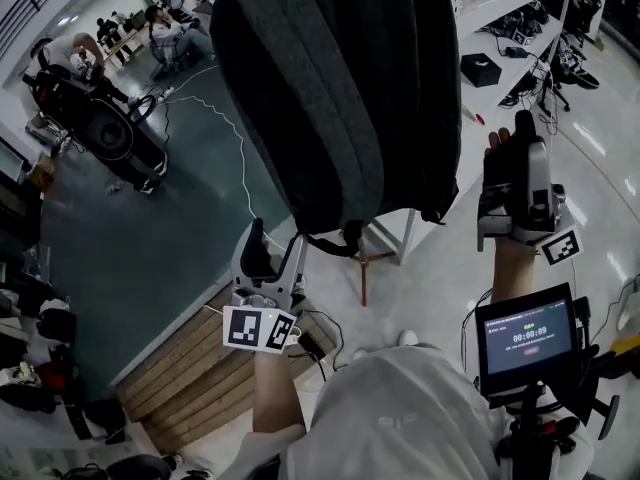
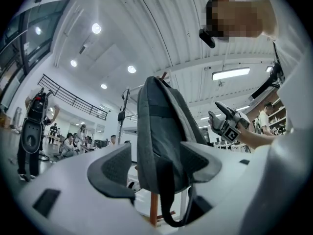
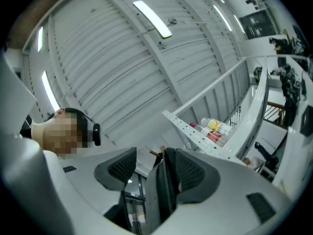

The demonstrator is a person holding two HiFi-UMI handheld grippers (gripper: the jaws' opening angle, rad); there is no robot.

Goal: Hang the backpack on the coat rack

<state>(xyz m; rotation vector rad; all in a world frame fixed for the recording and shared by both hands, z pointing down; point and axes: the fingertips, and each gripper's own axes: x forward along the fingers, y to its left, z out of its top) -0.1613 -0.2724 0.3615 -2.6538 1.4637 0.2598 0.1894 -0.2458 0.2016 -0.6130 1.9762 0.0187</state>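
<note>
Seemingly the backpack (image 1: 340,98) is already hanging from the top of the coat rack (image 1: 363,268), whose wooden pole is showing underneath. The left gripper (image 1: 275,251) is hovering at the bag's bottom, fingers wide around its lower end, probably steadying rather than squeezing. The right gripper (image 1: 508,136) is pointing up beside the bag, fingers apart, clamping nothing. The bag is looking dark grey, soft and bulky, with straps dangling below.
</note>
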